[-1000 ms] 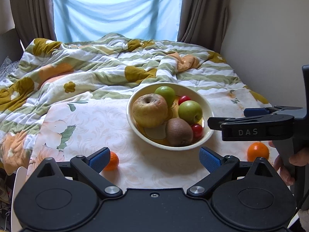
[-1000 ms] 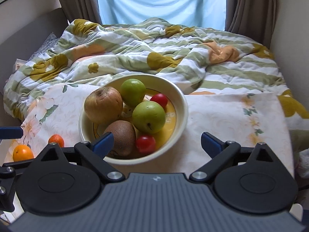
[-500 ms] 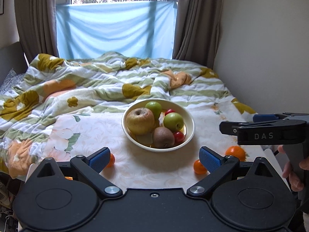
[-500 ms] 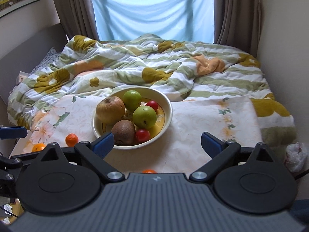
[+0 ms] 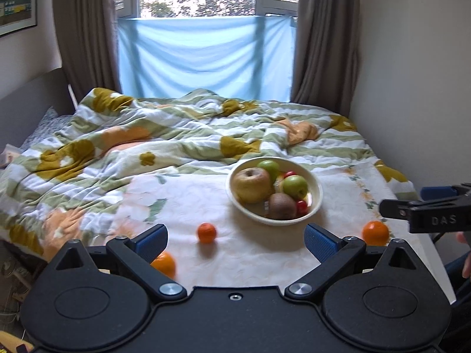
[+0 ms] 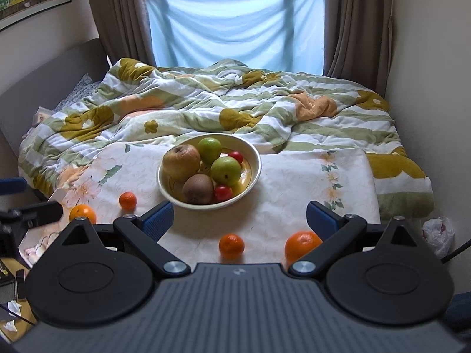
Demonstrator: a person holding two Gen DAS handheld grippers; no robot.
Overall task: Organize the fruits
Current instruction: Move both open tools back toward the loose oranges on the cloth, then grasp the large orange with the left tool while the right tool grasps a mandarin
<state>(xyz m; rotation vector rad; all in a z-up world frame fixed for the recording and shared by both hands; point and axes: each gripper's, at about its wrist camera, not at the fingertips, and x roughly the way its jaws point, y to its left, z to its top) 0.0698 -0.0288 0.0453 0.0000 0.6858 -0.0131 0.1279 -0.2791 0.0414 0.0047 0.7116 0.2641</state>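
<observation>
A cream bowl (image 5: 316,195) (image 6: 255,158) sits on a floral cloth and holds a brown apple (image 6: 181,161), two green apples, a kiwi (image 6: 197,189) and small red fruits. Loose oranges lie on the cloth around it: a small one (image 5: 206,232) and one behind my left finger (image 5: 164,263) in the left wrist view, one at the right (image 5: 375,232). The right wrist view shows several oranges (image 6: 231,245) (image 6: 301,245) (image 6: 127,200) (image 6: 82,213). My left gripper (image 5: 235,239) and right gripper (image 6: 240,214) are both open and empty, held back from the bowl.
The cloth (image 6: 309,182) lies on a bed with a rumpled green and yellow quilt (image 6: 206,100). A wall runs along the right side (image 5: 412,88). A window with a blue sheet (image 6: 235,29) is behind. A white plastic bag (image 6: 438,232) lies beside the bed at right.
Both grippers have pulled back and up from the bowl. The bowl looks smaller and more loose oranges have come into view.
</observation>
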